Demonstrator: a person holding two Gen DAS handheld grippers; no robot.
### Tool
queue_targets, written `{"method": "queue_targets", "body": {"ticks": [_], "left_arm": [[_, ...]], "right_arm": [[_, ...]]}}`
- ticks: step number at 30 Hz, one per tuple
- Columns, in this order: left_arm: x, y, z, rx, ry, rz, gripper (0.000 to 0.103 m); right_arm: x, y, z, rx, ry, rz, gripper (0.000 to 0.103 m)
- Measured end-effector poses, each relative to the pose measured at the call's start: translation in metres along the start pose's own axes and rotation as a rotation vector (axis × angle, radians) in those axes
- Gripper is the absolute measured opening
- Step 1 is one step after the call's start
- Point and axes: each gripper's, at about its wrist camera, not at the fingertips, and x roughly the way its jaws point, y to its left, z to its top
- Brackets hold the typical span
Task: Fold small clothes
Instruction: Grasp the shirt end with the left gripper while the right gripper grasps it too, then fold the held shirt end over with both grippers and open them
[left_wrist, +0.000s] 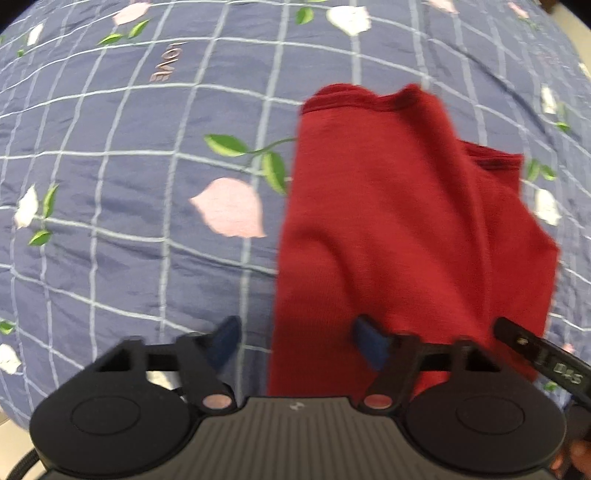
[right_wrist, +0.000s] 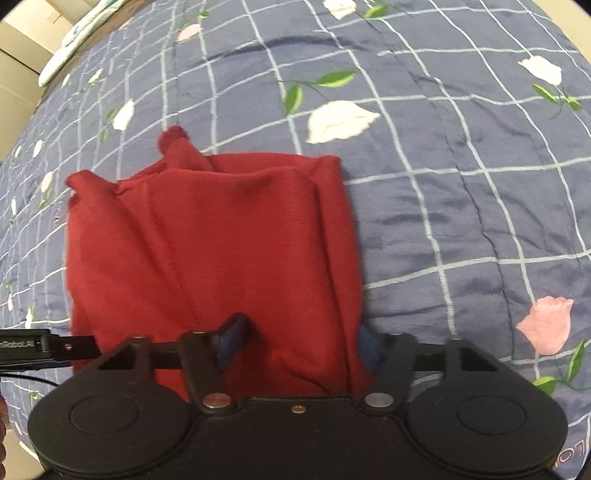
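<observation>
Red garment (right_wrist: 210, 251) folded on floral quilt (right_wrist: 443, 221), left gripper (left_wrist: 299, 339) and right gripper (right_wrist: 299, 343) spread wide, empty

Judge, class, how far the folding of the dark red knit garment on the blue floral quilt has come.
Done: the dark red knit garment lies as a layered, roughly rectangular bundle on the blue floral quilt. In hand: nothing is gripped; the left gripper and right gripper are both open at its near edge. Left: uneven far corners need tidying, and perhaps one more fold.
</observation>
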Motion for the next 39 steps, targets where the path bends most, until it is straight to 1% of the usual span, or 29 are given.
{"method": "queue_targets", "body": {"ticks": [1,2,3,6,8,13,15,18,22,26,29,32,36,39], "left_arm": [[-0.002,-0.002,0.000,0.006,-0.001,-0.022,0.044],[-0.004,-0.005,0.000,0.013,-0.002,-0.021,0.040],[-0.007,-0.009,0.000,0.027,-0.007,-0.009,0.030],[-0.016,-0.017,-0.004,0.070,-0.025,0.022,0.021],[-0.025,-0.020,-0.008,0.086,-0.047,0.026,0.019],[-0.057,-0.015,-0.013,0.103,-0.115,-0.006,0.017],[-0.074,-0.010,-0.015,0.109,-0.147,-0.017,0.017],[-0.097,0.001,-0.016,0.110,-0.194,-0.013,0.017],[-0.121,0.031,-0.020,0.082,-0.245,-0.012,0.017],[-0.138,0.068,-0.027,0.043,-0.284,0.003,0.017],[-0.140,0.099,-0.030,-0.001,-0.285,0.017,0.018],[-0.135,0.127,-0.032,-0.040,-0.266,0.031,0.018],[-0.122,0.153,-0.038,-0.047,-0.241,0.051,0.018],[-0.104,0.166,-0.041,-0.043,-0.207,0.054,0.018]], "right_arm": [[-0.002,0.002,0.000,0.000,-0.004,0.004,0.045],[-0.005,0.005,0.000,-0.005,-0.013,-0.004,0.039],[-0.008,0.008,0.000,-0.013,-0.022,-0.008,0.037],[-0.018,0.015,-0.002,-0.031,-0.048,-0.008,0.033],[-0.028,0.020,-0.004,-0.040,-0.073,0.002,0.032],[-0.059,0.043,-0.016,-0.087,-0.150,0.046,0.030],[-0.068,0.058,-0.020,-0.118,-0.176,0.064,0.029],[-0.078,0.085,-0.025,-0.167,-0.213,0.093,0.028],[-0.085,0.123,-0.031,-0.236,-0.246,0.126,0.027],[-0.083,0.158,-0.038,-0.276,-0.254,0.161,0.027],[-0.074,0.181,-0.046,-0.301,-0.231,0.171,0.027],[-0.061,0.204,-0.056,-0.331,-0.198,0.173,0.027],[-0.042,0.223,-0.072,-0.340,-0.154,0.152,0.027],[-0.027,0.230,-0.084,-0.331,-0.118,0.114,0.027]]}}
